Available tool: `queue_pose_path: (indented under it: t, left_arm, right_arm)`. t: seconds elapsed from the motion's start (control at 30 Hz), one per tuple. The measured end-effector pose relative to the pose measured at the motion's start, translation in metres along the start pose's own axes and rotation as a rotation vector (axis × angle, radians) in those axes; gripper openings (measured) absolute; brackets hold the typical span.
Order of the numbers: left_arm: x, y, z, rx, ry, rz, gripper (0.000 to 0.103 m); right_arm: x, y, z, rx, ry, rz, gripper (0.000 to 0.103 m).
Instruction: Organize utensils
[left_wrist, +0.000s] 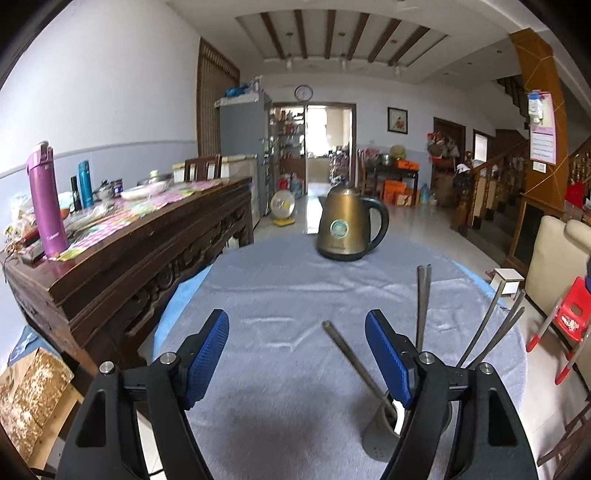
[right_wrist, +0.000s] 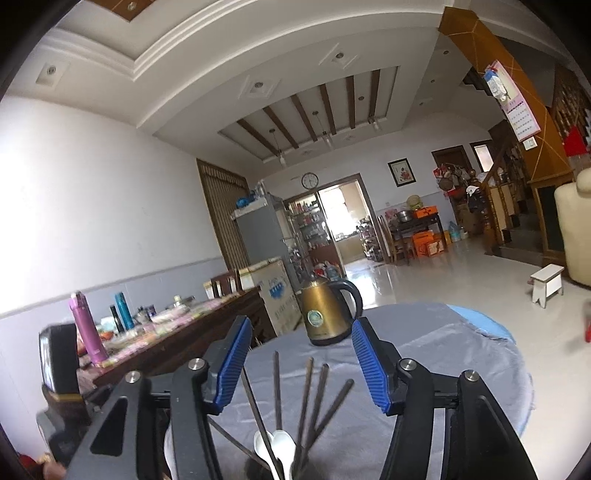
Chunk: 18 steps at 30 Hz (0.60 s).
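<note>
the left gripper (left_wrist: 297, 363) stands wide with nothing between its blue pads; the right gripper (right_wrist: 301, 363) is also apart and empty, pointing about level over the table. no utensil is held by either tool. directly below and in front of the grippers sits the holder (left_wrist: 380, 430) — a grey metal cup with small perforations near its base, seen only in part behind the left gripper's right finger. it stands on the grey cloth (left_wrist: 280, 288) that covers the round table. the chopsticks (right_wrist: 306, 398) stand in the holder and fan outward at different angles, so they are loosely leaning rather than bundled; the left view shows one stick tilted well to the left, a pair nearly upright, and others leaning right. two white spoons (right_wrist: 275, 448) rest with the sticks at the holder's mouth in the right view, though how deep they sit cannot be told. judgement: the collection step looks complete or close to it, since the visible cloth carries no loose utensil. the near edge of the table is hidden by the grippers, so a stray item there cannot be excluded. remaining work, if any, is likely to be straightening the fanned sticks. further back on the cloth stands the kettle (left_wrist: 349, 225) — well apart from the holder and not involved. beyond the table lies the cluttered sideboard (left_wrist: 122, 236).
</note>
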<state>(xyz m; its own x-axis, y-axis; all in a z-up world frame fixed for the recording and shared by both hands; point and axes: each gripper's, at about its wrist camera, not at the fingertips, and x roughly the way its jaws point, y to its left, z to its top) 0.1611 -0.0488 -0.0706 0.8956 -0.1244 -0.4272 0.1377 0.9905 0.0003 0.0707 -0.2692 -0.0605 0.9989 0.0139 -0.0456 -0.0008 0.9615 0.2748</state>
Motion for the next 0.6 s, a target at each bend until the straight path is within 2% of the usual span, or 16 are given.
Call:
queue_pose_path:
  t: [0.37,0.6]
  left_arm:
    - [-0.002,0.004,-0.002,0.008,0.080,0.011,0.080]
    - [-0.009,0.004,-0.007,0.028,0.194,0.023,0.084]
  right_arm:
    - [-0.016,0.001,-0.009,-0.031,0.086,-0.033,0.073]
    - [-0.021,0.008,-0.022,-0.004,0.217,-0.031,0.076]
